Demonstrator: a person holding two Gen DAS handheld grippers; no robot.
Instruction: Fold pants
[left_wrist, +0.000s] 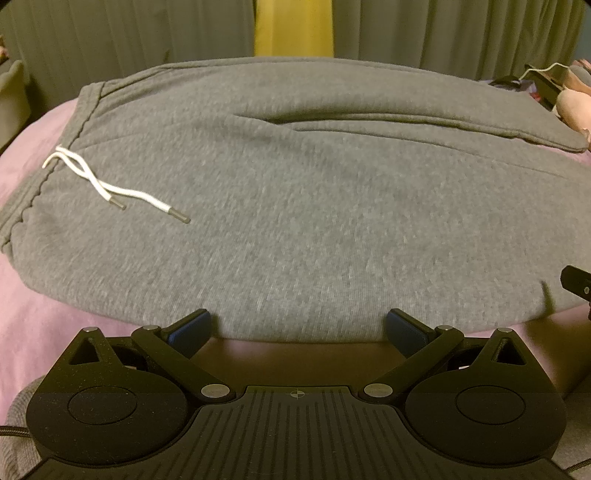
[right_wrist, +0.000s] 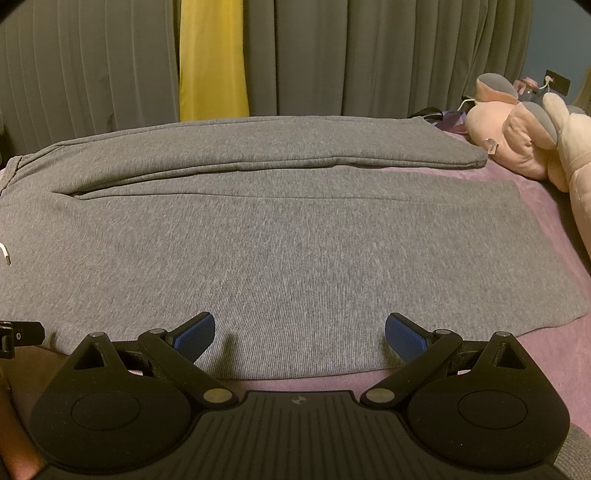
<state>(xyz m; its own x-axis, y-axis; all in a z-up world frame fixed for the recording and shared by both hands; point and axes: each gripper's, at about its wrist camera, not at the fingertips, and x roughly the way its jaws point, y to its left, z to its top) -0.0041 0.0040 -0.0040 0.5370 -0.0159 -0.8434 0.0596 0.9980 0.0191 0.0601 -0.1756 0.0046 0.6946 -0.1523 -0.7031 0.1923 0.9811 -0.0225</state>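
Grey sweatpants (left_wrist: 295, 192) lie flat on a pink bedsheet (left_wrist: 33, 317), waistband to the left, both legs running right. A white drawstring (left_wrist: 110, 184) rests on the fabric near the waistband. My left gripper (left_wrist: 298, 330) is open and empty at the near edge of the pants, by the hip area. My right gripper (right_wrist: 300, 334) is open and empty, its blue pads (right_wrist: 195, 334) over the near edge of the near leg (right_wrist: 295, 251). The far leg (right_wrist: 280, 147) lies behind, its cuff at the right. The right gripper's edge shows in the left wrist view (left_wrist: 578, 282).
Grey curtains (right_wrist: 369, 55) with a yellow strip (right_wrist: 212, 59) hang behind the bed. Pink plush toys (right_wrist: 532, 140) lie at the far right of the bed. Pink sheet (right_wrist: 554, 350) shows to the right of the leg cuffs.
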